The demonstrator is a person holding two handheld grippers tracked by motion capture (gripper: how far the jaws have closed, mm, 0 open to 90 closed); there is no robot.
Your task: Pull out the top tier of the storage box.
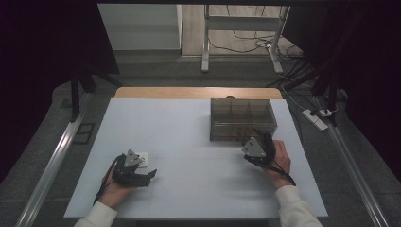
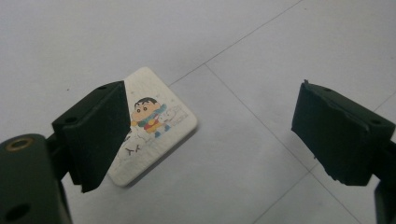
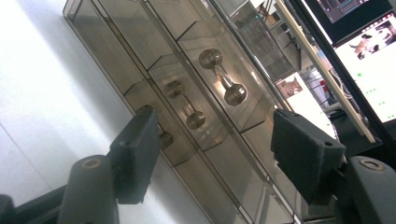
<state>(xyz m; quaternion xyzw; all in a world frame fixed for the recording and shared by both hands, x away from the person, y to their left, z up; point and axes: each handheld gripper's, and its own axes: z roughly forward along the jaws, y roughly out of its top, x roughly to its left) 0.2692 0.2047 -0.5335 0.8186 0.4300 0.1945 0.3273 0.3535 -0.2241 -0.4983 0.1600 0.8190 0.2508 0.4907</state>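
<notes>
we are taking the smoked clear drawer box point(image 1: 242, 119) as our landmark, sitting toward the far right of the white tabletop point(image 1: 189, 123). our right gripper point(image 1: 256, 143) is hovering just in front of the box's near face, and in the right gripper view its jaws are standing apart with nothing pinched between them; the pads are not touching the box, whose front is crossing the gap between them. through that gap we are seeing the box's fronts with two round-ended metal handles point(image 3: 222, 77), one above the other, and dividers showing through the tinted walls. well away from the box, toward the near left of the tabletop, our left gripper point(image 1: 147, 171) is resting low in the left hand point(image 1: 116, 188). its jaws are spread wide and gripping nothing. a small white cartoon card point(image 2: 152, 125) is lying flat on the tabletop there; in the left gripper view one jaw is overlapping the card's edge while the other is standing well clear of it. we cannot tell whether that jaw is touching the card or only hanging above it.
</notes>
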